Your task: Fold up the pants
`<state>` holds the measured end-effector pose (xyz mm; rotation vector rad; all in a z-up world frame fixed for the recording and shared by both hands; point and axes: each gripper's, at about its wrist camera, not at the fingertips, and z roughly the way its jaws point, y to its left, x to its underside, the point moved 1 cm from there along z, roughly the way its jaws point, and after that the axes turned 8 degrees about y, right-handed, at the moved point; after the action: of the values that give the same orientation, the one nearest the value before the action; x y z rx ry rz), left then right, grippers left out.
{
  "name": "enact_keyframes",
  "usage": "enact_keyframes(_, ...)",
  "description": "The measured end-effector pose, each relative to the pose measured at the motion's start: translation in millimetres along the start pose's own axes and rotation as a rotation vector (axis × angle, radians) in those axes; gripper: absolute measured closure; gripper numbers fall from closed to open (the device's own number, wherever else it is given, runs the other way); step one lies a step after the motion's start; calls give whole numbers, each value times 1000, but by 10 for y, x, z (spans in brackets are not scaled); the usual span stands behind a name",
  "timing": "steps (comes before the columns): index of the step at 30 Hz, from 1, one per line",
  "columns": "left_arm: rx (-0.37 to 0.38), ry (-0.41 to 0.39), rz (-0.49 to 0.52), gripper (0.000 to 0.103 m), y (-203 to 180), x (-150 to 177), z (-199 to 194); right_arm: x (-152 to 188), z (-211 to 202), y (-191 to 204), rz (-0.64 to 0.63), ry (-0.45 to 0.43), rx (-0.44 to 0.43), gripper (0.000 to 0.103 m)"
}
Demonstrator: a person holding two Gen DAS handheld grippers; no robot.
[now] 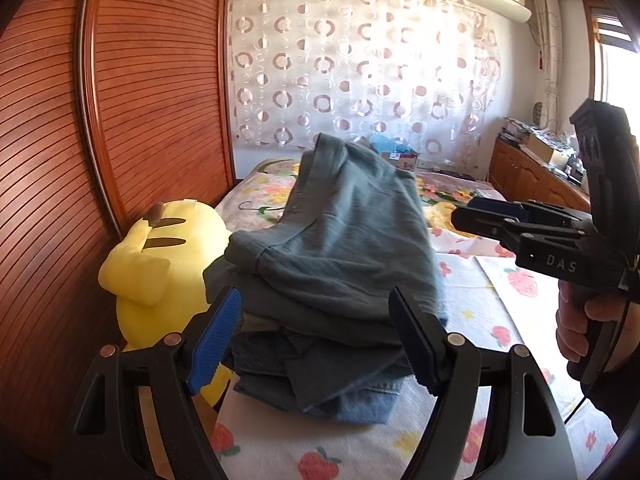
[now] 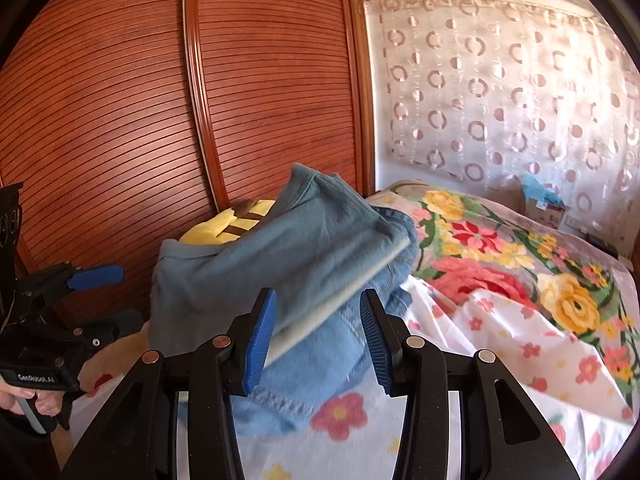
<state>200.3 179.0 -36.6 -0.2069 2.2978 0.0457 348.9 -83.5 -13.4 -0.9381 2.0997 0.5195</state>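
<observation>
Folded teal-grey pants (image 1: 340, 240) lie on top of a stack of folded blue clothes (image 1: 344, 384) on the bed; they also show in the right wrist view (image 2: 280, 256), above light denim (image 2: 320, 364). My left gripper (image 1: 316, 340) is open, its jaws wide apart on either side of the stack's near edge, holding nothing. My right gripper (image 2: 316, 336) is open in front of the stack, empty. It shows from the side in the left wrist view (image 1: 476, 216). The left gripper shows at the left of the right wrist view (image 2: 104, 300).
A yellow plush toy (image 1: 160, 264) sits left of the stack against the slatted wooden wardrobe (image 1: 120, 120). The bed (image 1: 480, 304) has a white floral sheet and a bright flowered blanket (image 2: 500, 256). A curtain (image 1: 360, 64) and a cluttered cabinet (image 1: 532, 168) stand beyond.
</observation>
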Motion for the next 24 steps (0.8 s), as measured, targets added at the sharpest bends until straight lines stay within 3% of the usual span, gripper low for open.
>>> enact_keyframes(6, 7, -24, 32, 26, -91, 50, -178, 154, -340, 174, 18, -20, 42, 58)
enact_keyframes(15, 46, -57, 78, 10, -272, 59, -474, 346, -914, 427, 40, -74, 89, 57)
enact_keyframes(24, 100, -83, 108, 10, -465, 130, -746, 610, -1313, 650, 63, -104, 125, 51)
